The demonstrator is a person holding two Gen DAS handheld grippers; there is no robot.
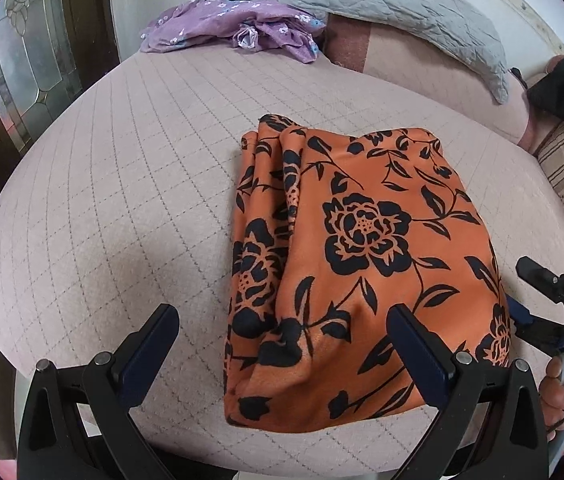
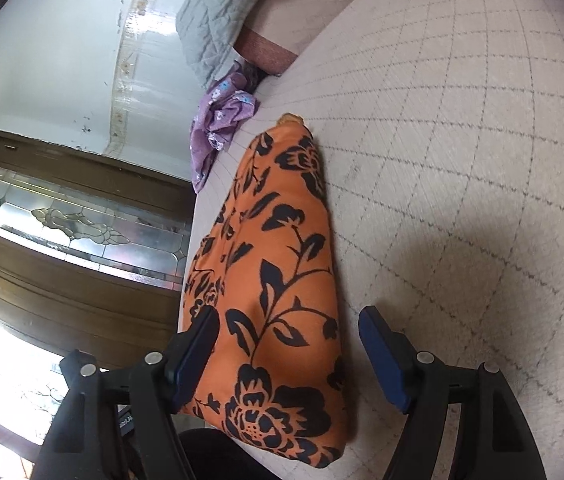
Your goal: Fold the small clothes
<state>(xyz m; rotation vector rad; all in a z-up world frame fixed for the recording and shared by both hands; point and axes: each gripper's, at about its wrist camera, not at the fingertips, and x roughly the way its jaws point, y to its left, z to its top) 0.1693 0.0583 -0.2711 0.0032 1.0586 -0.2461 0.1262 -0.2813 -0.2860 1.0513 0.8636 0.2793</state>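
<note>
Orange cloth printed with black flowers (image 1: 361, 264) lies folded into a thick bundle on a pale quilted bed (image 1: 102, 208), seen from the left wrist camera. The left gripper (image 1: 282, 332) hangs over the bundle's near end with its jaws wide apart, one finger over bare quilt and the other over the fabric, neither pressing on it. At the right edge of this view a person's hand (image 1: 561, 392) holds the black frame of the other tool. A crumpled purple floral garment (image 1: 234, 28) sits at the far end of the bed beside a grey quilted pillow (image 1: 401, 8).

From the right wrist camera, the same orange cloth (image 2: 278, 280) runs away along the bed's edge (image 2: 461, 160), with a wooden door with leaded glass (image 2: 74, 216) beyond. The right gripper (image 2: 287, 336) straddles the bundle's near corner, its jaws spread with the cloth lying loose between them. The purple garment (image 2: 218, 120) shows past the bundle's far tip.
</note>
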